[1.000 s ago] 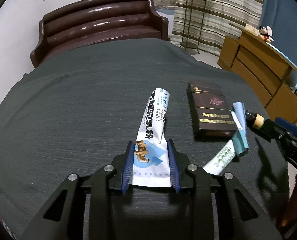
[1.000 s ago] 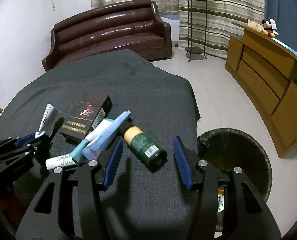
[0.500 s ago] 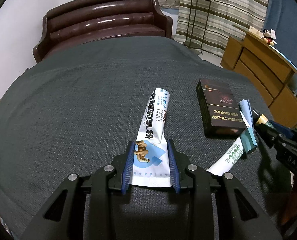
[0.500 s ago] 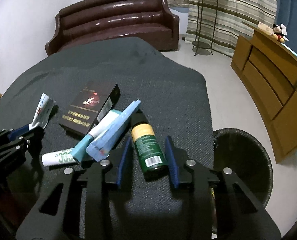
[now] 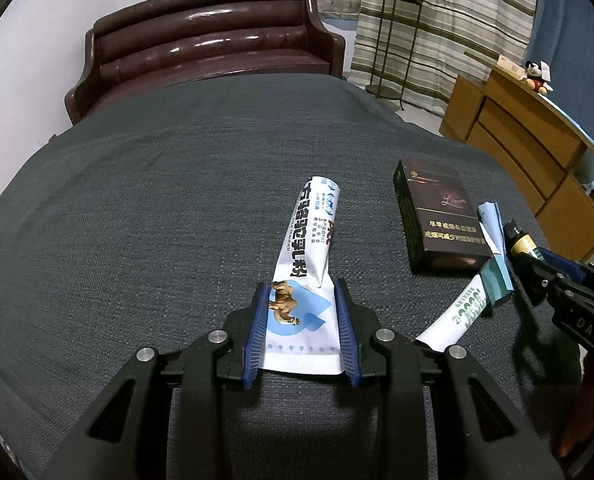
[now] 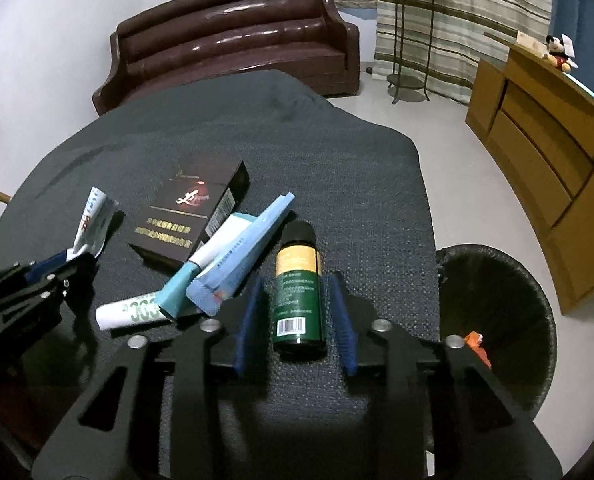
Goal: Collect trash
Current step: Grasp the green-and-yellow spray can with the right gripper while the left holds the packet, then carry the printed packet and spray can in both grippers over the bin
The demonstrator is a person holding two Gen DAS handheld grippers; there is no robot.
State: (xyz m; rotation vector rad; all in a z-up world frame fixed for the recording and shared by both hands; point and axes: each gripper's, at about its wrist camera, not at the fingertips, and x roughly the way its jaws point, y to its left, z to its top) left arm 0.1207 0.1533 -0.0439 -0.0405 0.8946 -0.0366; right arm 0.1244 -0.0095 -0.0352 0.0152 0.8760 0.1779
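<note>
gripping white sachet (image 5: 301, 312) on dark surface (image 5: 137, 220), left gripper (image 5: 301, 308) fingers pinched its edges; right gripper (image 6: 295, 304) fingers opening, green bottle (image 6: 298, 292) lying between, beside trash bin (image 6: 497, 320).

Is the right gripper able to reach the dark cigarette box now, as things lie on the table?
Probably not directly. The right gripper has the green bottle between its opening jaws, and the blue tube and white tube lie between it and the cigarette box.
</note>
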